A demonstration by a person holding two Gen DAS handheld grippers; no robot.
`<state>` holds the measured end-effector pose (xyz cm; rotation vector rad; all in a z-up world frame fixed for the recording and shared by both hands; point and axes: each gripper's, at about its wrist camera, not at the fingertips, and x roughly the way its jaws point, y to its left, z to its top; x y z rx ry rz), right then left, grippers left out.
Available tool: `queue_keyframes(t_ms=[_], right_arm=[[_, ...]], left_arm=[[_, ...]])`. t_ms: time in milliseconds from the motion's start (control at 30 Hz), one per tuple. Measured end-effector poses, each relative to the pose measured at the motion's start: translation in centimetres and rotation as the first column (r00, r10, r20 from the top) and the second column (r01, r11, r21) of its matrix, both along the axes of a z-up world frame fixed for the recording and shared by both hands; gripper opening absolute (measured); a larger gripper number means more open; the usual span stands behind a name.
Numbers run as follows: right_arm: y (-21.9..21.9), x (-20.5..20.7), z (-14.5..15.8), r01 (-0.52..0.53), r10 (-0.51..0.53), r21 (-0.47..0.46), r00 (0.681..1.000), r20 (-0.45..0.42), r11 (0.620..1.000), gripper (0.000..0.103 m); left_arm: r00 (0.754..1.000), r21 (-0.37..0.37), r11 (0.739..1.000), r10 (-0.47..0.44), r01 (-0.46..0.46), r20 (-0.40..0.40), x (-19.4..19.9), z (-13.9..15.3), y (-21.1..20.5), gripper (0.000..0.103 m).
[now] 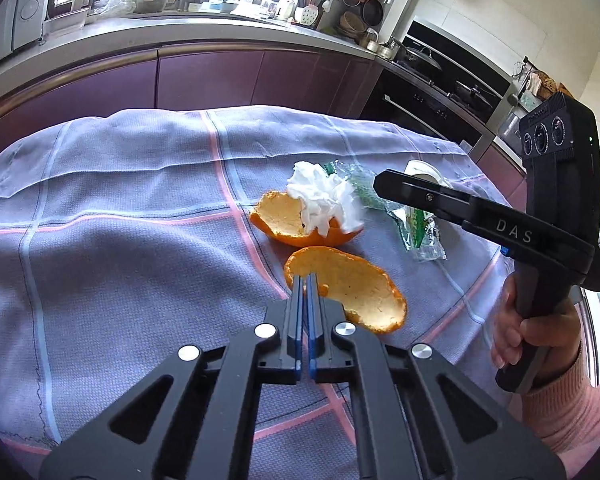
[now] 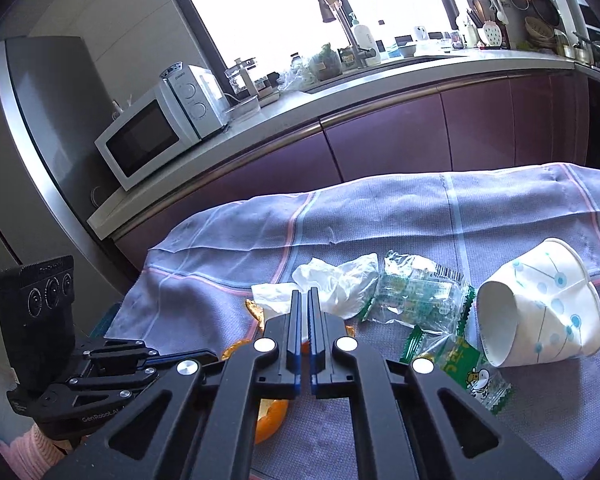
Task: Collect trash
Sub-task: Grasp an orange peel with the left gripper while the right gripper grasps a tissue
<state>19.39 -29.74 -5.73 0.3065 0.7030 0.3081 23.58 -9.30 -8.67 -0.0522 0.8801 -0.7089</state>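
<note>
We have trash clustered right of centre on the checked cloth point(image 1: 120, 240). Left gripper point(image 1: 305, 280) is pressed together, empty, tips over the near orange peel point(image 1: 356, 284). Right gripper point(image 2: 305, 296) is also pressed together and empty, hovering above the pile.

Handling guesses:
- Peels: light, stiff-ish cups, likely to crack; pinch a rim.
- Tissue point(image 2: 336, 284): soft, weightless; grab anywhere in the bulk.
- Wrappers point(image 2: 416, 292): crinkly, slippery; take a crimped edge.
- Paper cup point(image 2: 540, 304): on its side, crushable; pinch the lip.

Count: two peels, one tissue wad, two green-clear wrappers, one cup. No bin in view.
</note>
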Motion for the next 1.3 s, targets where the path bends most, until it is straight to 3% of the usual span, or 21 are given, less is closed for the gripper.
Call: queue_keyframes(t_ms=[100,167,200,300,333,500,567,633,733,767,1300], right_arm=[[0.0,-0.5,0.5,-0.008,0.008,-0.002,1.000,0.014,1.000,0.002],[0.2,-0.4,0.4,-0.014,0.014,-0.008,1.000,0.000,1.000,0.004],[0.2,-0.2,0.2,-0.011,0.011,-0.008,1.000,-0.010,1.000,0.005],[0.3,0.6,-0.7,-0.003,0.004,0.011,0.999,-0.048,1.000,0.030],[0.4,0.8,-0.9,0.001,-0.001,0.004,0.999,-0.049,1.000,0.038],[1.1,2.7,-2.2,0.010,-0.012,-0.018,0.996,-0.094,1.000,0.042],[1.2,3.2,-2.8,0.011,-0.013,-0.019,0.994,-0.110,1.000,0.042],[1.3,3.5,-3.1,0.012,-0.014,-0.024,0.993,-0.121,1.000,0.040],[1.0,3.4,-3.5,0.006,-0.008,-0.015,0.991,-0.132,1.000,0.017],[0.9,3.2,-3.4,0.008,-0.010,-0.015,0.992,-0.129,1.000,0.015],[0.2,-0.9,1.1,-0.026,0.026,0.022,0.999,0.026,0.999,0.011]], left_arm=[[1.000,0.000,1.000,-0.003,0.003,0.021,-0.6,0.5,0.2,0.002],[0.999,0.017,1.000,0.006,-0.006,0.035,-0.6,0.6,0.2,0.020],[0.999,0.024,1.000,0.010,-0.011,0.038,-0.5,0.6,0.2,0.023],[0.999,0.036,0.999,0.000,-0.001,0.033,0.0,0.3,-0.1,0.029],[0.999,0.044,0.999,-0.003,0.001,0.033,0.2,0.2,-0.3,0.036],[1.000,0.062,0.998,-0.027,0.027,0.003,0.9,-0.8,-1.2,0.039],[0.999,0.063,0.997,-0.032,0.033,-0.015,1.2,-1.1,-1.4,0.037],[0.999,0.062,0.997,-0.034,0.036,-0.029,1.4,-1.3,-1.5,0.027],[0.999,0.060,0.998,-0.029,0.031,-0.031,1.3,-1.5,-1.5,0.022],[0.999,0.058,0.998,-0.025,0.027,-0.030,1.3,-1.5,-1.5,0.021],[0.999,-0.006,0.999,0.034,-0.034,0.026,-1.7,1.3,1.8,0.014]])
